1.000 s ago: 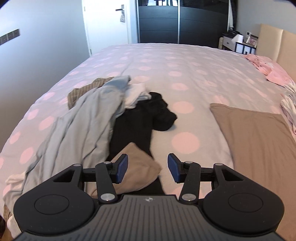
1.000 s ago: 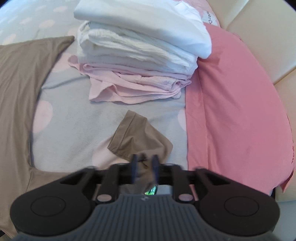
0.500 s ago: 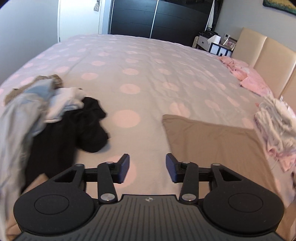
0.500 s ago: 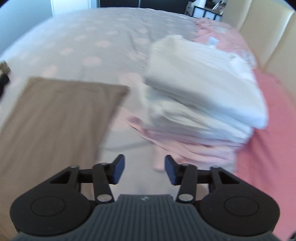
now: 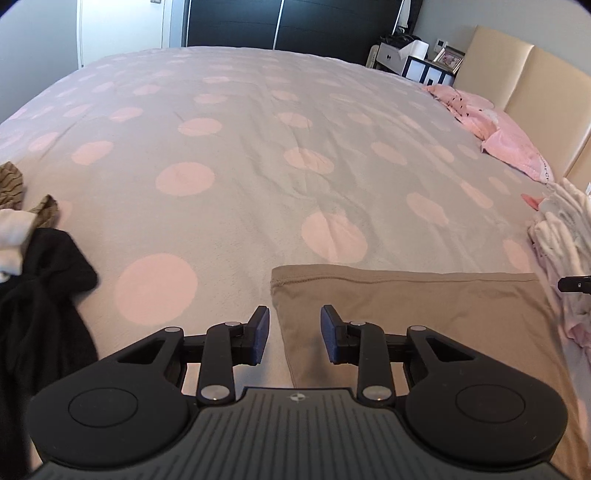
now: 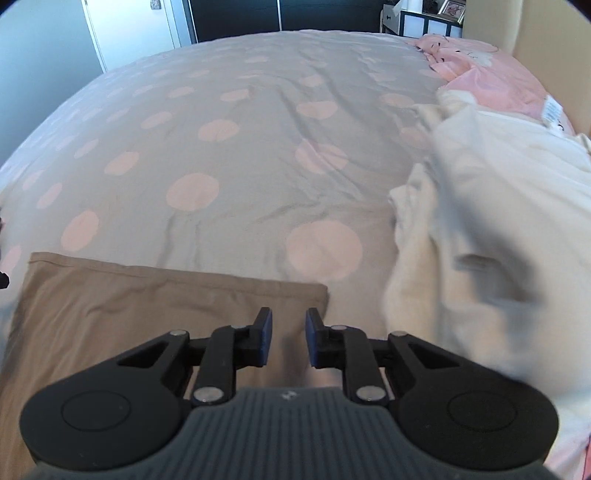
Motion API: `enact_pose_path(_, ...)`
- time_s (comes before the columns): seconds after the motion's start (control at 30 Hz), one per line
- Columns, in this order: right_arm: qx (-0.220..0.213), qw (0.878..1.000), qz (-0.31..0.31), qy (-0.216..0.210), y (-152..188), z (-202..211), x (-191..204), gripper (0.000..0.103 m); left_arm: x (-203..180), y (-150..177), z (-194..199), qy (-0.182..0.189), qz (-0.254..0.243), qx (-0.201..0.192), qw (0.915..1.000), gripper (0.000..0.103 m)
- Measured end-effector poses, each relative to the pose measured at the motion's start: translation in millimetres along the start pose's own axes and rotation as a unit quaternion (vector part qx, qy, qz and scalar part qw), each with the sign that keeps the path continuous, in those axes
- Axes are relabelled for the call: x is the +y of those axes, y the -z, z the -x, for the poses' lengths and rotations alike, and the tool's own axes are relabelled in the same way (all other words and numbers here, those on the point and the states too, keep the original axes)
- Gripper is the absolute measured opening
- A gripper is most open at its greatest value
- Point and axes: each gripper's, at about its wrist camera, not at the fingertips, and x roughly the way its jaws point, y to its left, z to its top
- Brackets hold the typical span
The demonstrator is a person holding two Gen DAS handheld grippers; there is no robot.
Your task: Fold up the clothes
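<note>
Both my grippers have swung over to the tan garment [image 5: 424, 314]; left gripper [image 5: 294, 334] and right gripper [image 6: 288, 338], jaws just narrowed, hold nothing.

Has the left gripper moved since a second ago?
Yes. The left gripper swung right, away from the dark clothes pile, to the tan garment's left corner.

Duvet [image 5: 258, 155]: pale grey, large pink polka dots. Flat garment [image 5: 424, 314]: plain tan. Crumpled garment [image 5: 40, 295] at left: black; beside it white cloth [image 5: 13, 232] and olive-brown striped piece [image 5: 9, 181]. Stack [image 6: 498, 221] at right: cream-white. Pillow [image 5: 513, 147]: pink. Headboard [image 5: 546, 96]: beige. Wardrobe [image 5: 277, 22]: black. Gripper pads [image 5: 262, 332]: blue.
</note>
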Motion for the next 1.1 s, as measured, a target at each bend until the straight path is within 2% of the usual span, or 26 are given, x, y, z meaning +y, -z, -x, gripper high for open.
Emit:
enact_pose_path(0.07, 0.000, 1.000, 0.013, 0.027, -6, -16, 6, 0.023, 3, 0, -12, -0.002, 0.004, 0.002, 1.0000, 0.028)
enact_pose_path(0.17, 0.016, 0.998, -0.016, 0.053, -13, -39, 2, 0.024, 7, -1, -28, 0.000, 0.013, 0.006, 0.9999, 0.028)
enact_pose_path(0.27, 0.033, 0.998, -0.015, 0.057, -13, -55, 0, 0.028, 10, 0, -35, 0.012, 0.014, 0.000, 0.9998, 0.028)
enact_pose_path(0.33, 0.028, 0.998, -0.015, 0.048, -13, -60, -2, 0.028, 10, 0, -38, 0.021, 0.017, -0.008, 0.9996, 0.028)
enact_pose_path(0.37, 0.025, 0.999, -0.017, 0.043, -13, -62, -3, 0.025, 10, 0, -39, 0.024, 0.019, -0.012, 0.9995, 0.028)
enact_pose_path(0.4, 0.024, 0.999, -0.017, 0.041, -13, -63, -2, 0.016, 10, 0, -40, 0.028, 0.022, -0.015, 0.9992, 0.028)
enact_pose_path(0.47, 0.024, 0.999, -0.013, 0.036, -14, -64, 1, 0.006, 6, 0, -42, 0.032, 0.017, -0.022, 0.9991, 0.018)
enact_pose_path(0.5, 0.020, 0.999, -0.003, 0.042, -14, -63, 4, 0.005, 3, 0, -42, 0.034, 0.008, -0.026, 0.9991, 0.006)
enact_pose_path(0.53, 0.016, 0.999, 0.007, 0.048, -15, -63, 8, 0.005, -1, 0, -40, 0.031, -0.003, -0.030, 0.9991, 0.004)
enact_pose_path(0.67, -0.008, 0.995, 0.024, 0.092, -16, -54, 10, 0.005, -9, -4, -31, -0.002, -0.022, -0.055, 0.9982, 0.003)
enact_pose_path(0.83, -0.015, 0.994, 0.037, 0.097, -13, -46, 11, 0.005, -11, -7, -32, -0.018, -0.026, -0.048, 0.9984, 0.003)
enact_pose_path(0.93, -0.017, 0.995, 0.055, 0.079, -15, -42, 14, 0.008, -14, -8, -31, -0.018, -0.020, -0.042, 0.9987, 0.008)
enact_pose_path(0.97, -0.020, 0.995, 0.058, 0.075, -16, -38, 14, 0.013, -15, -9, -29, -0.018, -0.025, -0.043, 0.9986, 0.013)
enact_pose_path(1.0, -0.023, 0.996, 0.060, 0.068, -16, -33, 15, 0.026, -16, -9, -26, -0.019, -0.029, -0.044, 0.9984, 0.021)
enact_pose_path(1.03, -0.027, 0.996, 0.064, 0.057, -16, -25, 15, 0.032, -17, -9, -23, -0.020, -0.032, -0.045, 0.9983, 0.027)
enact_pose_path(1.1, -0.035, 0.996, 0.073, 0.040, -15, -5, 17, 0.034, -18, -9, -14, -0.022, -0.034, -0.050, 0.9979, 0.027)
